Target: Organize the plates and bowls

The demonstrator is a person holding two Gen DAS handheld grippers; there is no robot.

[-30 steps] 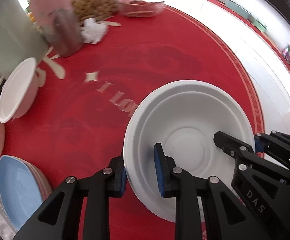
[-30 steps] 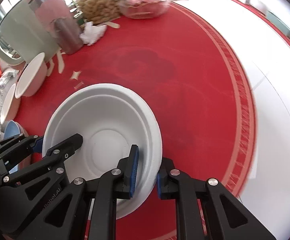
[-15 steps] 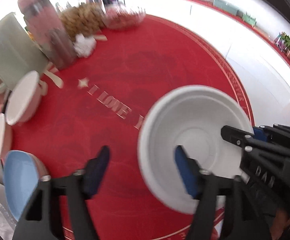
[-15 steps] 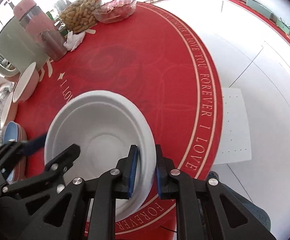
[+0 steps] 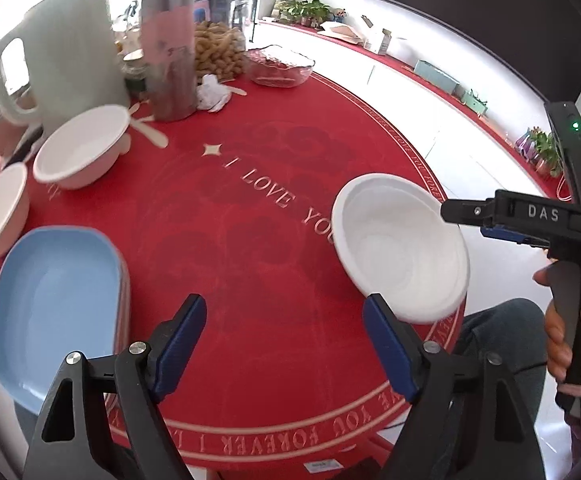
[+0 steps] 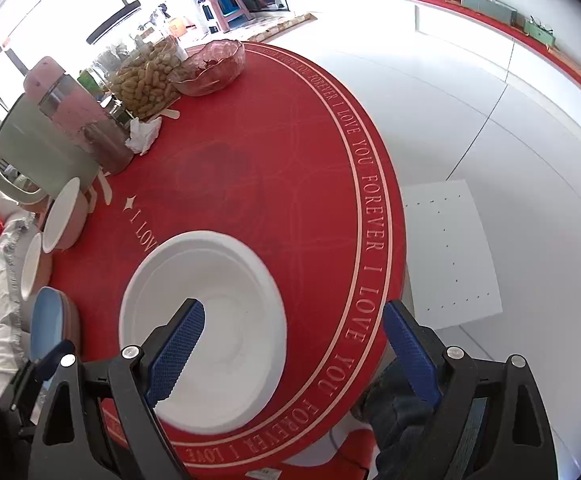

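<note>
the round white paper bowl (image 6: 204,322) sits just under the opening, empty right gripper (image 6: 294,348); the left gripper (image 5: 284,344), also opening, stands beside it.

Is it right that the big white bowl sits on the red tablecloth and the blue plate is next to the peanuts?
Not quite. The white bowl does sit on the red tablecloth, but the blue plate is at the near edge, beside two pink bowls, far from the peanuts. The left wrist view shows it.

Glossy white floor (image 6: 470,92), red-topped white ledge (image 5: 430,76) with potted plants (image 5: 306,10), bright windows (image 6: 50,12)
</note>
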